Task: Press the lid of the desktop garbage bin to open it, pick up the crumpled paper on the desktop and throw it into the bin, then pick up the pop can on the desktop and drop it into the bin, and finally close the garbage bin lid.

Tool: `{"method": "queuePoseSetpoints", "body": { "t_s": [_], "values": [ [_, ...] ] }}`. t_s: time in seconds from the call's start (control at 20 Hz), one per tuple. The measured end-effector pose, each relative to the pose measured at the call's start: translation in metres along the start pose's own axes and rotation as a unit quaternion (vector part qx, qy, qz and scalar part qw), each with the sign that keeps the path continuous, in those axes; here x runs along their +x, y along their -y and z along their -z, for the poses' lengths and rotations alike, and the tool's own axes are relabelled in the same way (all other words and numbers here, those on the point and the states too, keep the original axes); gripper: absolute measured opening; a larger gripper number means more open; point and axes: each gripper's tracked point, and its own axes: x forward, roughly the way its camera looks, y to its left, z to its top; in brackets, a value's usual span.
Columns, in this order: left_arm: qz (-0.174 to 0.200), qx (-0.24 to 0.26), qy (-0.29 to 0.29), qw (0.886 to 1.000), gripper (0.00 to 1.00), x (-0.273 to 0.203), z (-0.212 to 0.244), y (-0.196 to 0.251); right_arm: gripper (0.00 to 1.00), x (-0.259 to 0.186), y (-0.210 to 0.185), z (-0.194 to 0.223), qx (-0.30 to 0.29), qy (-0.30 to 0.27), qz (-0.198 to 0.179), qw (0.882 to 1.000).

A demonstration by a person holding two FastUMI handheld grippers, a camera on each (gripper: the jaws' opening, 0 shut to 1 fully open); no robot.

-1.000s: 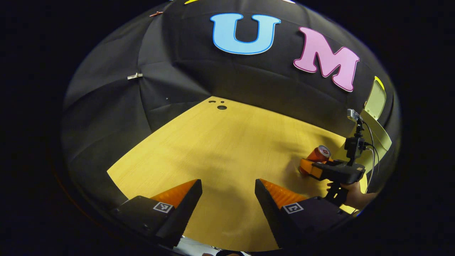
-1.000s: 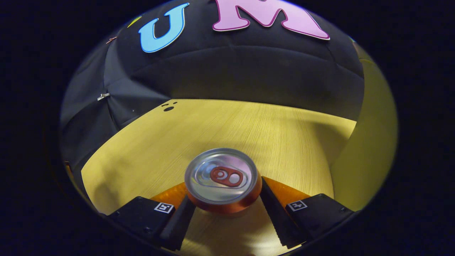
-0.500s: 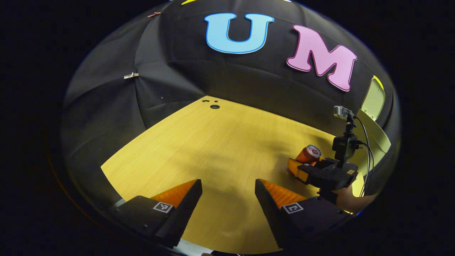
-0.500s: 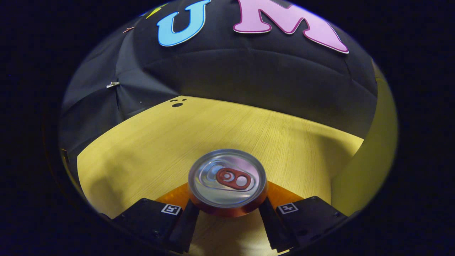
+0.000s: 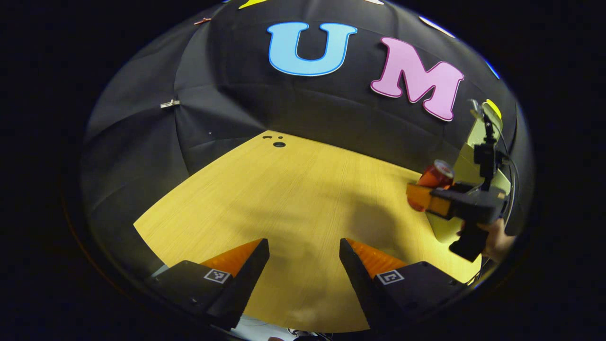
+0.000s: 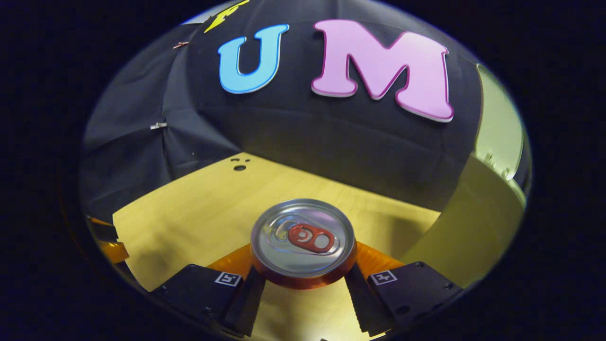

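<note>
Right gripper (image 6: 303, 289) is clamped on the red aluminium pop can (image 6: 303, 239), one finger on each side of the body, can upright with the pull-tab top facing the camera. In the left gripper view the same right gripper (image 5: 428, 199) holds the pop can (image 5: 433, 180) lifted clear of the desk, right beside the bin.

Landmark: the pale yellow-green plastic desktop garbage bin (image 6: 473, 222).
- Light wood-grain desktop (image 5: 284, 203): runs from the bin out to the black cloth wall; no crumpled paper on the stretch I can see.
- Bin: at the right edge of the right gripper view, near wall just beside the can. Flip lid (image 6: 499, 123) stands up and open above the bin body. Bin interior is hidden from both cameras.
- Left gripper (image 5: 303, 270): well away from the bin, low over bare desktop, fingers spread wide, holding nothing.
- A hand (image 5: 497, 237) grips the right tool's handle, on the bin side.

Progress, my read:
- Lid open: done.
- Paper: probably binned, since none is on the desk, but unconfirmed.
- Can: picked, not yet over the opening.
- Left: carry the can above the rim, release, then shut the lid.
</note>
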Motion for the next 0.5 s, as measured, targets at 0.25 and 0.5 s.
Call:
{"method": "queuePoseSetpoints", "body": {
  "t_s": [0.25, 0.5],
  "values": [
    [0.026, 0.013, 0.029, 0.999, 0.95, -0.011, -0.011, -0.004, 0.82, -0.067, 0.036, -0.087, -0.014, 0.052, 0.035, 0.998],
    [0.041, 0.046, 0.058, 0.996, 0.95, -0.019, -0.029, 0.005, 0.82, -0.119, 0.088, -0.140, -0.015, 0.089, 0.091, 0.992]
  ]
}}
